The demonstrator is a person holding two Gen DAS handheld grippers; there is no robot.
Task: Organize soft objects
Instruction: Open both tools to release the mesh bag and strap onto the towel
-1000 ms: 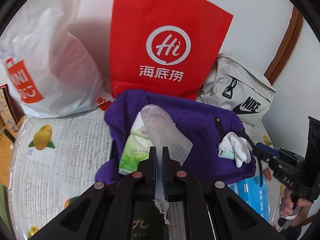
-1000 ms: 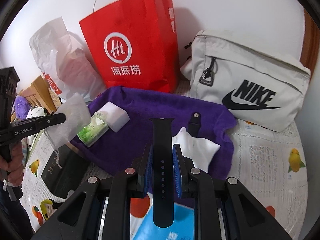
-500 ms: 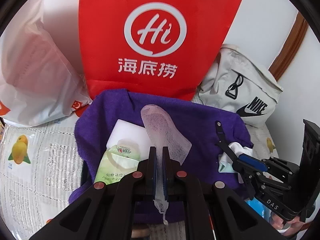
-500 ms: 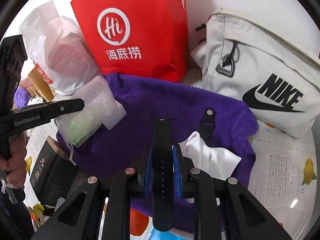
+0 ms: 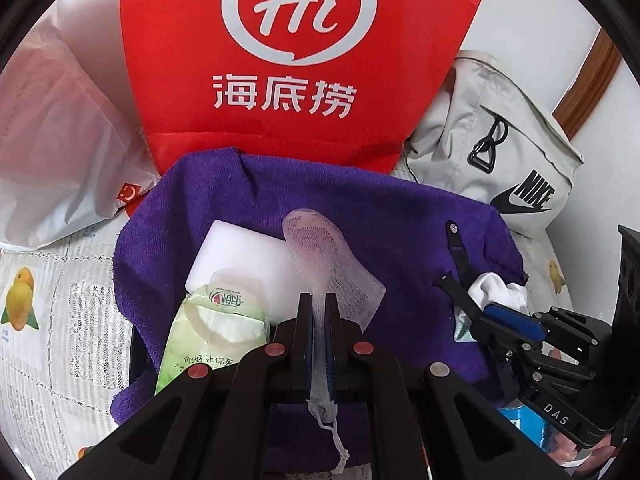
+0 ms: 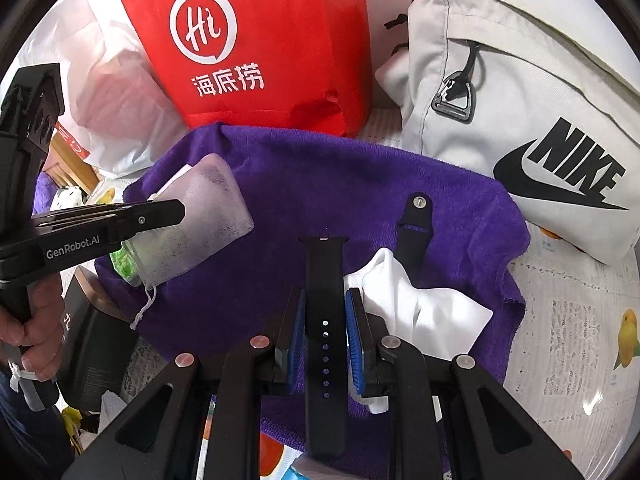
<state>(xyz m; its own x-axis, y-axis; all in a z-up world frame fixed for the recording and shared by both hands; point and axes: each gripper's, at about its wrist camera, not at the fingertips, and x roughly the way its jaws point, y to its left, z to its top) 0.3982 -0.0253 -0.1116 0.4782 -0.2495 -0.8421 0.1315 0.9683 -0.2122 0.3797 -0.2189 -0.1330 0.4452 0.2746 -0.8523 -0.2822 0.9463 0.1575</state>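
Left hand-held gripper [image 5: 318, 320]: pinching the drawstring end of a white mesh pouch [image 5: 328, 264].
Pouch handling: light, limp, likely to sag; best held at the gathered neck, as now.
Pouch axis: long axis runs away from the fingers, over the purple towel [image 5: 380, 216] toward the red paper bag [image 5: 304, 60].
Right hand-held gripper [image 6: 325, 320]: fingers flank a black watch strap [image 6: 324, 320]; contact unclear.
Strap: flexible, rubbery; points toward the towel's far edge.
Nearby: white sock [image 6: 416, 308] on the towel.
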